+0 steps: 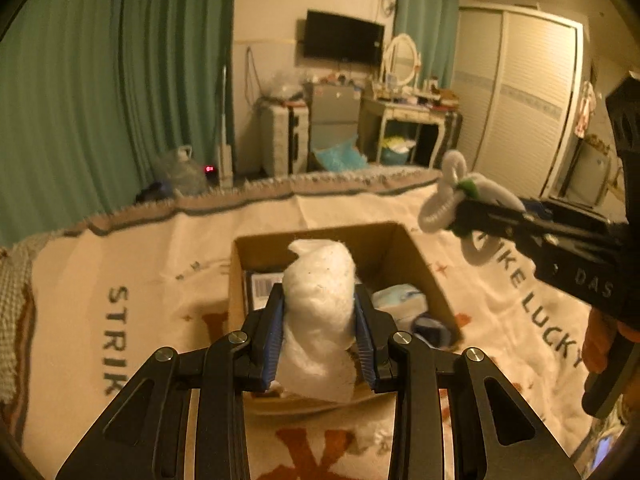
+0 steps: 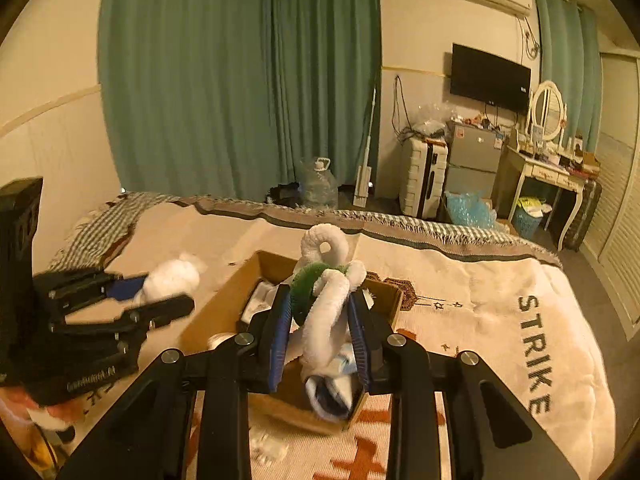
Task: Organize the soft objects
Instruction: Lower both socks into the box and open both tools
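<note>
My left gripper [image 1: 319,320] is shut on a white wad of cotton [image 1: 320,280] and holds it just above the open cardboard box [image 1: 420,256] on the bed. It also shows in the right wrist view [image 2: 160,292] at the left. My right gripper [image 2: 320,320] is shut on a white fuzzy looped toy with a green part [image 2: 324,300], above the box [image 2: 212,312]. In the left wrist view it [image 1: 456,204] comes in from the right, beyond the box's right side. The box holds several soft items, among them a pale blue pack [image 1: 396,296].
The box sits on a cream blanket [image 1: 132,272] printed with "STRIKE LUCKY", spread over the bed. Beyond the bed's far edge are green curtains [image 2: 240,80], a water jug [image 2: 318,184], a white suitcase [image 2: 424,176], a small fridge [image 2: 474,160] and a dressing table [image 2: 548,172].
</note>
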Available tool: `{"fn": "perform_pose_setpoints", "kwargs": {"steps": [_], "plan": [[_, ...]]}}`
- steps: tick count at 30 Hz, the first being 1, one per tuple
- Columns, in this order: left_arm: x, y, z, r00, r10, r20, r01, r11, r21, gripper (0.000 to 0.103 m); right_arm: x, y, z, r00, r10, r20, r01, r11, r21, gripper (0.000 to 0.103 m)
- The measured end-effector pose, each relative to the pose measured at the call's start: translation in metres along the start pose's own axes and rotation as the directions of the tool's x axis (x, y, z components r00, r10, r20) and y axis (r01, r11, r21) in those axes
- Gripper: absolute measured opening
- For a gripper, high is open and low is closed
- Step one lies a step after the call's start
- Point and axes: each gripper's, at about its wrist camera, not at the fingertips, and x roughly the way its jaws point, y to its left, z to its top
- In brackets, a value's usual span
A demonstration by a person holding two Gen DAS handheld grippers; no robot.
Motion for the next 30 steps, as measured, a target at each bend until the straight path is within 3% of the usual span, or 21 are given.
{"fn": "perform_pose_setpoints", "kwargs": {"steps": [7,12,13,14,16,17,19,24,27,30], "plan": [[0.061,0.006,-0.014,0.997,0.029,-0.071,-0.029,1.000,0.000,0.031,0.081,-0.028,-0.018,0.996,0.021,-0.084,-0.015,0.998,0.063,0.028],[0.074,0.000,-0.021,0.996,0.074,-0.058,-0.071,0.997,0.042,0.034,0.108,-0.033,-0.035,0.994,0.027,-0.106,-0.018,0.996,0.084,0.030],[0.073,-0.003,-0.022,0.996,0.075,-0.053,-0.072,0.996,0.055,0.035,0.109,-0.034,-0.037,0.994,0.020,-0.105,-0.011,0.996,0.086,0.034],[0.073,-0.005,-0.023,0.995,0.078,-0.056,-0.075,0.995,0.064,0.035,0.108,-0.035,-0.038,0.995,0.013,-0.100,-0.005,0.996,0.088,0.046],[0.073,-0.008,-0.022,0.994,0.081,-0.072,-0.075,0.994,0.083,0.037,0.102,-0.036,-0.039,0.997,0.013,-0.079,-0.005,0.995,0.101,0.061],[0.072,-0.010,-0.022,0.993,0.085,-0.080,-0.077,0.993,0.089,0.040,0.097,-0.036,-0.038,0.997,0.017,-0.069,-0.009,0.994,0.105,0.063],[0.068,-0.009,-0.020,0.991,0.111,-0.079,-0.105,0.991,0.081,0.061,0.085,-0.035,-0.034,0.998,0.004,-0.057,0.002,0.995,0.098,0.063],[0.023,-0.009,-0.005,0.990,0.141,-0.008,-0.141,0.989,0.040,0.064,0.030,-0.025,-0.016,0.999,-0.043,-0.008,0.044,0.997,0.071,0.063],[-0.020,-0.012,0.008,0.987,0.148,0.055,-0.150,0.988,0.031,0.066,-0.017,-0.018,-0.003,0.996,-0.078,0.038,0.075,0.995,0.067,0.070],[-0.072,-0.016,0.019,0.979,0.138,0.151,-0.143,0.989,0.027,0.083,-0.065,-0.009,0.010,0.993,-0.088,0.082,0.081,0.994,0.078,0.071]]}}
